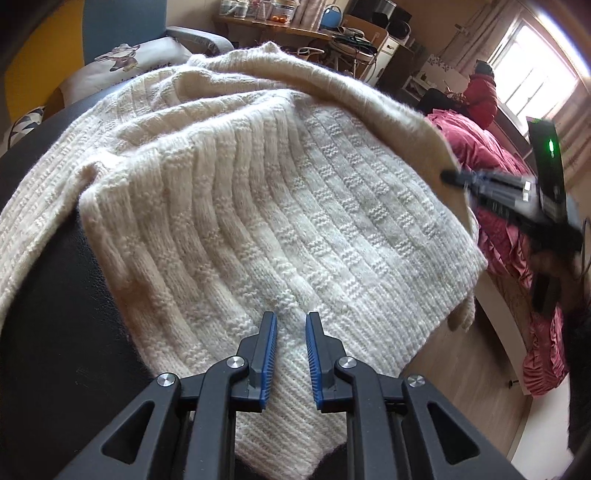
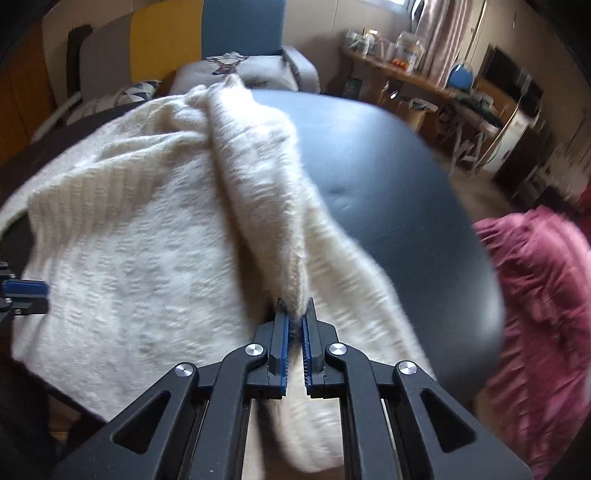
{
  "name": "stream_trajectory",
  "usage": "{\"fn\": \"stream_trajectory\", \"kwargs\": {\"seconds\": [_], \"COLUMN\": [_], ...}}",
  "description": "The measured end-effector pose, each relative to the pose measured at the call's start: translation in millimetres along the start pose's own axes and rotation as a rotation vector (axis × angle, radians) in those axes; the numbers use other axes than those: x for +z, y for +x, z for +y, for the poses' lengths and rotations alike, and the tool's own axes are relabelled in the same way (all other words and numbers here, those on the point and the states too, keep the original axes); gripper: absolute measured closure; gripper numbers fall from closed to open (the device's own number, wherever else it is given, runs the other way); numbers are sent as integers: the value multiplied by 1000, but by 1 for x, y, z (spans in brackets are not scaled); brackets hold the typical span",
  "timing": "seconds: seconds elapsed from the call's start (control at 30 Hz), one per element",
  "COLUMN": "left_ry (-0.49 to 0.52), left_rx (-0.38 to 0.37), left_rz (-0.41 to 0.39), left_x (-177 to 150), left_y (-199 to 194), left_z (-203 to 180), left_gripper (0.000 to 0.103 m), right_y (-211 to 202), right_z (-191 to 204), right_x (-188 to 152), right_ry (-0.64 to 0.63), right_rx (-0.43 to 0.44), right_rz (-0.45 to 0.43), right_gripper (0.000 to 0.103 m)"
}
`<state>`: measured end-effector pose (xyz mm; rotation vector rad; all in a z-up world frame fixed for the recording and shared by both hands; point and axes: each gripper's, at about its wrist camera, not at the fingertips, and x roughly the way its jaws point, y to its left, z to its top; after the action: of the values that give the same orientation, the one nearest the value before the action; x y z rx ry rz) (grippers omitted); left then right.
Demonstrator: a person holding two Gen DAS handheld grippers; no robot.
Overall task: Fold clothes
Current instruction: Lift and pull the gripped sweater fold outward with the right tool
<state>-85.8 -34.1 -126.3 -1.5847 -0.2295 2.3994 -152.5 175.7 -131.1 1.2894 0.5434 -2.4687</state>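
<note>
A cream knitted sweater (image 1: 258, 184) lies spread over a dark padded surface (image 2: 388, 184). My left gripper (image 1: 290, 321) hovers over the sweater's near ribbed part, its blue-padded jaws a little apart with only the fabric lying below showing in the gap. Its tip also shows at the left edge of the right wrist view (image 2: 26, 291). My right gripper (image 2: 295, 314) is shut on a raised fold of the sweater (image 2: 129, 240), which rises as a ridge from the jaws toward the far end. In the left wrist view the right gripper (image 1: 450, 176) pinches the sweater's right edge.
Pink ruffled bedding (image 2: 535, 295) lies close on the right, beyond the padded surface. A person in a red jacket (image 1: 480, 92) sits by the window. A cluttered wooden desk (image 1: 295, 26) and a grey armchair with a cushion (image 1: 122, 62) stand at the back.
</note>
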Motion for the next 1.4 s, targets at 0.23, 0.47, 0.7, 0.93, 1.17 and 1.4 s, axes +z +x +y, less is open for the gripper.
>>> {"fn": "stream_trajectory", "kwargs": {"seconds": [0.23,0.47,0.7,0.93,1.17,1.4], "left_ry": [-32,-8,-16,-7,-13,-23], "left_rx": [-23,-16,-31,-25,-20,-24], "left_rz": [0,10,18,24,33,31], "left_x": [-3,-4,-5,-12,-12,-7], "left_y": [-1,-2,-2,0,-1,0], "left_z": [7,7,10,8,9,11], "left_gripper": [87,87,87,87,87,87], "right_y": [11,31,67,111,145,115], "right_z": [-40,-72,-78,-82,-89,-99], "right_x": [55,108,143,158,169,168], "right_ry": [-31,-68,-92,-38,42,137], "right_rx": [-150,-283,-306,-332,-316,-252], "right_rz": [10,14,62,121,150,66], "right_gripper": [97,97,97,97,97,91]}}
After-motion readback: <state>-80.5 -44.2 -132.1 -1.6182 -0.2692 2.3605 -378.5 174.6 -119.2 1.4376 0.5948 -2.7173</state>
